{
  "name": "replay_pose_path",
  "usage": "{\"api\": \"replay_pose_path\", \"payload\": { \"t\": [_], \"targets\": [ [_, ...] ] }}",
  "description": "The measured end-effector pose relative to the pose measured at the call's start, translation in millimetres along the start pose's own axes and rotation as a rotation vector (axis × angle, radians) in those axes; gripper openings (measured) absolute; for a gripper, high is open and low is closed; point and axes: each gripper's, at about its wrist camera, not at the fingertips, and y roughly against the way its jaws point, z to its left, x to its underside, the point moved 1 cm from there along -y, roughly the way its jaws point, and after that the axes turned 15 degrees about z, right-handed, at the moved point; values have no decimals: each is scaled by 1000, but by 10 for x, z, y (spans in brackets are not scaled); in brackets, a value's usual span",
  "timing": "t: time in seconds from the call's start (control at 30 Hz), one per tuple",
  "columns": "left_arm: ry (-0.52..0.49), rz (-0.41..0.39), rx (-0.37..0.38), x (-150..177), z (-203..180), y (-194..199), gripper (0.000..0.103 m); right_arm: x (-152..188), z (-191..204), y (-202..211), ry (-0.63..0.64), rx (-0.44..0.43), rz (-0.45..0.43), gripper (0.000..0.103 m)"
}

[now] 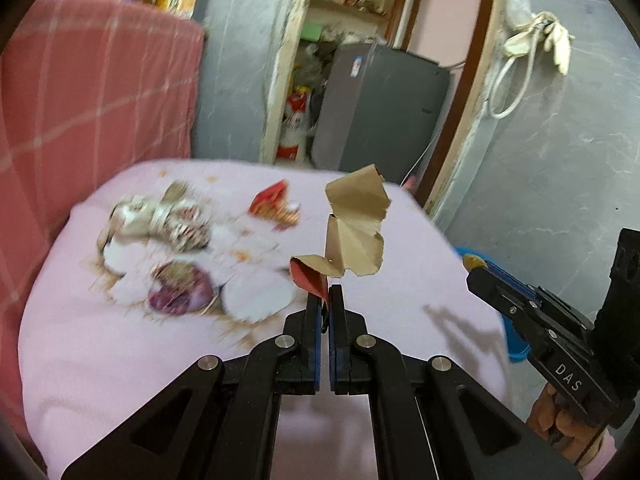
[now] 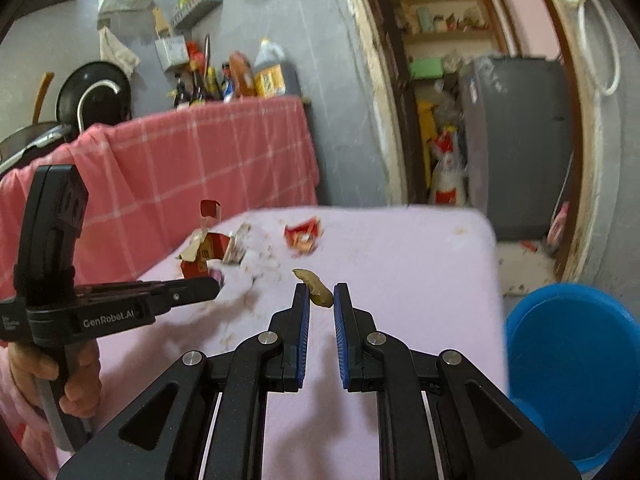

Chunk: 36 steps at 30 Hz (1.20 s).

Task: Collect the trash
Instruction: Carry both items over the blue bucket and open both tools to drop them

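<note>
Your left gripper (image 1: 325, 300), clamped on torn brown-and-red cardboard (image 1: 352, 228), and right gripper (image 2: 321, 300), pinching a yellowish scrap (image 2: 318, 292), hang over the pink tabletop (image 2: 420, 264); carry both beyond its right edge to the blue plastic bin (image 2: 576, 364).

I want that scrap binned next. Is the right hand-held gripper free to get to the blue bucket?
Probably yes. The right hand-held gripper holds a small brownish scrap, and the blue bucket stands open beside the table's edge, with nothing between.
</note>
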Motion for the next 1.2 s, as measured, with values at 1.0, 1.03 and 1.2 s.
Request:
{"api": "replay_pose_path", "payload": {
  "t": [1.0, 1.03, 1.2],
  "targets": [
    [-270, -341, 124, -672, -1807, -237, 1, 22, -1206, 1275, -206, 512, -346, 10],
    [-275, -334, 129, -675, -1844, -281, 1, 38, -1254, 1280, -219, 514, -341, 10],
    [-270, -267, 152, -691, -1951, -528, 1, 108, -1443, 1263, -265, 522, -303, 10]
  ]
}}
